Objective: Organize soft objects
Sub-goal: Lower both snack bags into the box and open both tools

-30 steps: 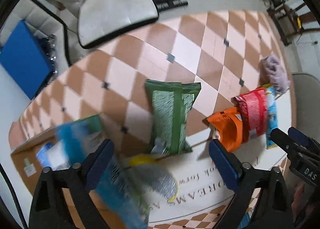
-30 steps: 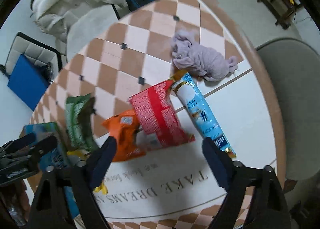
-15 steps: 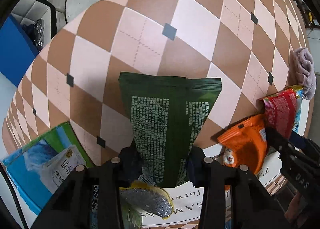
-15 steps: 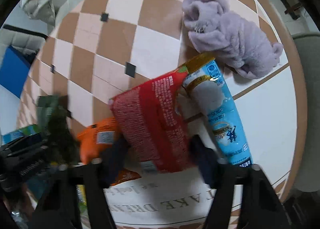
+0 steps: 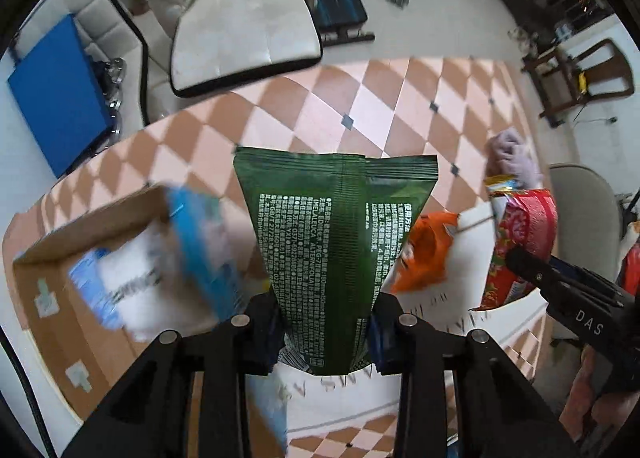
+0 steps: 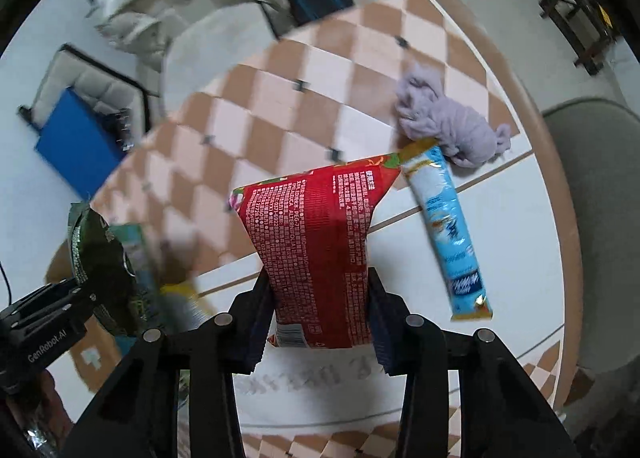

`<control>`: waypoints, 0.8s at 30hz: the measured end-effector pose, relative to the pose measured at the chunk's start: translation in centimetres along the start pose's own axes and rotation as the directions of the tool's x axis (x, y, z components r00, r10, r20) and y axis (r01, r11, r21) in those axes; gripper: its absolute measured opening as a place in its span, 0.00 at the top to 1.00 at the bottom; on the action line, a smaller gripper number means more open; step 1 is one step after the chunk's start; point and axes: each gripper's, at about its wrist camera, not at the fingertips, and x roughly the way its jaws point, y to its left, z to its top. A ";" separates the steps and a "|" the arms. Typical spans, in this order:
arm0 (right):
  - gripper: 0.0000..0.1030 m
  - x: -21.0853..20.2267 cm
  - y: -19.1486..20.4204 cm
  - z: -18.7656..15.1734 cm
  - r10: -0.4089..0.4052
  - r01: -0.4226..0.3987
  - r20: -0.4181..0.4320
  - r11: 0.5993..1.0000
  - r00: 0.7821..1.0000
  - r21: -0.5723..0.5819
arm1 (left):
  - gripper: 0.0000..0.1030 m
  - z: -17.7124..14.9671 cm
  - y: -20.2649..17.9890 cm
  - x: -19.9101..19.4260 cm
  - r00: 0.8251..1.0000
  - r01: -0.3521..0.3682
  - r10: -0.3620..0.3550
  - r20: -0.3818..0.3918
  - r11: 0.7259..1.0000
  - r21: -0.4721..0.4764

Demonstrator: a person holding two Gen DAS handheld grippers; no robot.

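My left gripper [image 5: 326,332] is shut on a green pouch [image 5: 334,234] and holds it up above the checkered table [image 5: 304,121]. My right gripper [image 6: 320,322] is shut on a red pouch [image 6: 320,246], also lifted off the table. The red pouch [image 5: 520,242] and right gripper [image 5: 560,282] show at the right of the left wrist view. An orange pouch [image 5: 424,254] lies on the white mat between them. A long blue packet [image 6: 452,234] and a lilac cloth [image 6: 452,125] lie to the right.
An open cardboard box [image 5: 80,270] with blue-white packs inside stands at the table's left. A cream chair cushion [image 5: 244,37] and a blue board [image 5: 56,89] stand beyond the far edge. A grey chair [image 6: 600,193] stands at the right.
Both grippers closed on their pouches, the left on the green one, the right on the red one, and have lifted them off the table.
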 end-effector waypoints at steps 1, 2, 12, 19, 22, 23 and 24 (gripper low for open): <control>0.56 -1.0 0.4 -0.5 0.010 -0.010 0.009 1.000 1.000 -0.015 | 0.70 -1.0 0.9 -1.2 1.000 0.019 -0.019 0.022 1.000 -0.008; 0.56 -2.2 2.0 -1.6 0.028 -0.027 0.023 0.999 0.999 -0.043 | 0.70 -1.9 1.8 -2.3 0.999 0.024 -0.023 0.036 1.000 -0.017; 0.56 -5.4 17.2 -11.6 0.194 -0.201 -0.053 0.939 0.980 -0.281 | 0.70 -11.2 16.5 -6.4 0.997 -0.068 0.072 0.022 0.984 -0.164; 0.56 2.1 28.7 -16.0 0.207 -0.268 -0.211 0.908 0.955 -0.323 | 0.70 -14.3 25.6 -1.7 0.984 -0.114 0.075 -0.159 0.960 -0.256; 0.56 5.4 31.4 -16.9 0.191 -0.274 -0.270 0.909 0.944 -0.314 | 0.70 -14.4 28.4 0.3 0.972 -0.132 0.073 -0.226 0.956 -0.263; 0.56 6.7 32.3 -17.2 0.178 -0.267 -0.285 0.910 0.942 -0.316 | 0.70 -14.3 28.9 0.9 0.968 -0.134 0.069 -0.241 0.956 -0.263; 0.56 7.7 32.8 -17.2 0.168 -0.261 -0.290 0.911 0.942 -0.319 | 0.70 -14.1 29.5 1.5 0.964 -0.135 0.064 -0.257 0.954 -0.266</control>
